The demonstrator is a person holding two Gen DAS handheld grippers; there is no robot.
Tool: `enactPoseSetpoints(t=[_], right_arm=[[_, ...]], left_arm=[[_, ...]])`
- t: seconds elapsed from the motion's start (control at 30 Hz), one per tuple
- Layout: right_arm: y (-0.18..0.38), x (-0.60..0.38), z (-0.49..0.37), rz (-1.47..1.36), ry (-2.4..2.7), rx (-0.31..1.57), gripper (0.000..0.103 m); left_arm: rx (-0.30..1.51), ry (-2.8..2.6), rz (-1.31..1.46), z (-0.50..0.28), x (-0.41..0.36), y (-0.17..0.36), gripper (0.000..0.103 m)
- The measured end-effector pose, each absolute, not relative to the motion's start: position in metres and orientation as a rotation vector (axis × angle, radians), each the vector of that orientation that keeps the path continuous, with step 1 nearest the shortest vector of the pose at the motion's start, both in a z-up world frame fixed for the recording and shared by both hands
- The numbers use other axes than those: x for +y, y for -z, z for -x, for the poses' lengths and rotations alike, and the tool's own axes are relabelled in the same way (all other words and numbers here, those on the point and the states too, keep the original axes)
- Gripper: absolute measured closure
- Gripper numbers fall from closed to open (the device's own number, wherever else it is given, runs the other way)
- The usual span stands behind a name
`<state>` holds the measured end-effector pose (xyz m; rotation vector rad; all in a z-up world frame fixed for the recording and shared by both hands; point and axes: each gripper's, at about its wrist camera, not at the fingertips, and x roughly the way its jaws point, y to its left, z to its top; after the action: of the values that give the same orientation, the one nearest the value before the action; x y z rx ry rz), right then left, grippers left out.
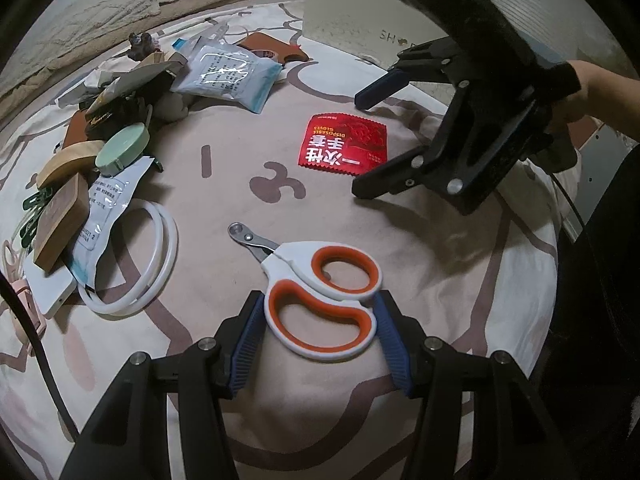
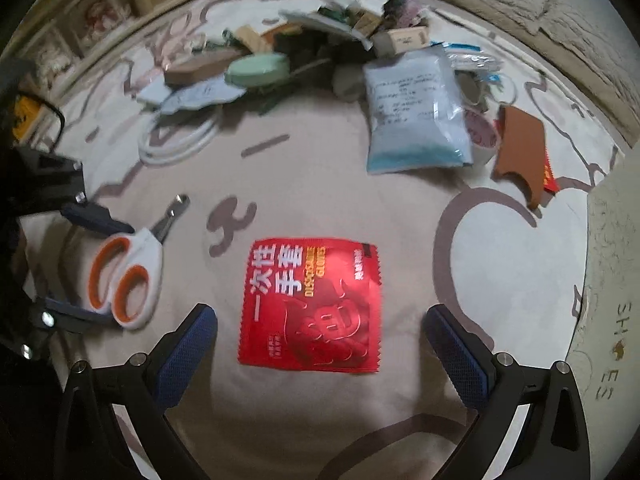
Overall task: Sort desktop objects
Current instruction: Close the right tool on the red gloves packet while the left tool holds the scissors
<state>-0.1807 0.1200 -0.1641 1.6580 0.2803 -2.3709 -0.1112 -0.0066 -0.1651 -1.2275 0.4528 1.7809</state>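
White scissor-style clippers with orange-lined handles (image 1: pixel 324 304) lie on the pink patterned cloth (image 1: pixel 440 260), metal tip pointing away. My left gripper (image 1: pixel 320 340) is shut on them, a blue pad pressed against each side of the handle loops. The right wrist view shows the same grip on the clippers (image 2: pixel 124 280) by the left gripper (image 2: pixel 80 264). A red foil packet of disposable gloves (image 2: pixel 312 304) lies flat on the cloth. My right gripper (image 2: pixel 324 356) hovers over it, open, with nothing held. The left wrist view shows the packet (image 1: pixel 344 146) beside the right gripper (image 1: pixel 358 146).
A pile of items lies at the far left: a green round tin (image 1: pixel 122 148), wooden blocks (image 1: pixel 60 228), a coiled white cable (image 1: pixel 132 264) and a blue-and-white pouch (image 1: pixel 228 76). A white shoe box (image 2: pixel 612 280) stands to the right, with a brown card sleeve (image 2: pixel 520 152) near it.
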Motion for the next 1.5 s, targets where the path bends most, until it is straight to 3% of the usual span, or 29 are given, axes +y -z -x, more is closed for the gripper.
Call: enactPoseSetpoints(t=[0.1,0.17,0.27,0.5,0.67,0.93,1.07,1.2,1.5], right_arm=[[0.167,0.117,0.181,-1.675,2.358,0.328,0.000],[0.166,0.114,0.183,-1.677,2.364,0.338,0.000],[0.165,0.113,0.187,-1.665,2.338,0.371,0.002],[0.164,0.109,0.189,-1.667,2.307,0.410,0.017],[0.161,0.108,0.189,-1.660,2.296,0.411,0.035],[0.159,0.112,0.192,-1.665,2.299,0.402,0.038],[0.158,0.114,0.193,-1.654,2.310,0.410,0.043],[0.156,0.116,0.193,-1.632,2.317,0.431,0.047],[0.153,0.122,0.195,-1.623,2.328,0.443,0.048]], left_arm=[[0.455,-1.775,1.228,0.111,-0.007,0.165,0.047],[0.460,-1.776,1.227,0.111,-0.006,0.165,0.039],[0.453,-1.781,1.228,0.112,-0.005,0.165,0.036],[0.478,-1.791,1.204,0.112,-0.002,0.162,0.036],[0.514,-1.789,1.198,0.109,0.002,0.164,0.036],[0.574,-1.787,1.201,0.105,0.005,0.168,0.036],[0.592,-1.767,1.195,0.102,0.006,0.166,0.044],[0.601,-1.762,1.201,0.103,0.005,0.165,0.045],[0.589,-1.784,1.215,0.106,-0.002,0.161,0.047]])
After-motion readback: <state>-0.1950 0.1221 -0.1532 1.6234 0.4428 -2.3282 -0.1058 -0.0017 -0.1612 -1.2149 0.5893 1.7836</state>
